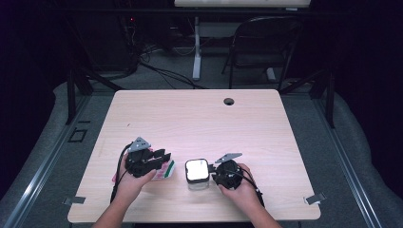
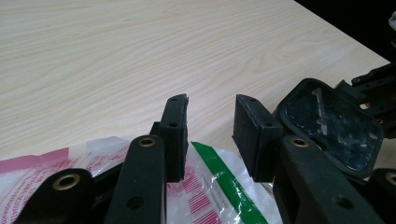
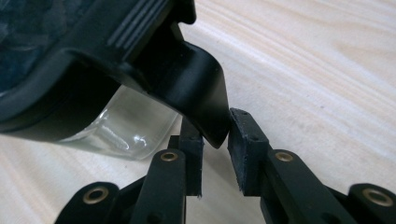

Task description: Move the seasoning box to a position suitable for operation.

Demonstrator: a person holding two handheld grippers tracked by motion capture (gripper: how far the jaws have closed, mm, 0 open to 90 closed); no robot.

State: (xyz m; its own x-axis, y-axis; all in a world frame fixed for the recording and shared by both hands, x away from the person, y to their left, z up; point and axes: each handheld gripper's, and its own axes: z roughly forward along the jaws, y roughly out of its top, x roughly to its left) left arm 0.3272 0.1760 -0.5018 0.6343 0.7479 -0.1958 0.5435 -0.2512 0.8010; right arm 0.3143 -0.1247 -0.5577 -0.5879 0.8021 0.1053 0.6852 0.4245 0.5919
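Note:
A clear square container (image 1: 197, 183) with a black-rimmed lid (image 1: 197, 170) stands near the table's front edge. My right gripper (image 1: 212, 175) is at its right side. In the right gripper view the lid's black latch tab (image 3: 196, 88) hangs down between the jaws of the right gripper (image 3: 215, 154), which stand slightly apart around its tip, above the clear wall (image 3: 126, 126). A pink, white and green plastic bag (image 1: 167, 170) lies left of the container. My left gripper (image 1: 164, 154) rests over the bag (image 2: 210, 186), its jaws (image 2: 210, 121) open with nothing between them, the lid (image 2: 331, 126) just beyond.
The wooden table (image 1: 199, 118) stretches bare behind both hands, with a round cable hole (image 1: 229, 101) near its far edge. A folding chair (image 1: 266, 42) and a desk leg (image 1: 196, 52) stand beyond the table.

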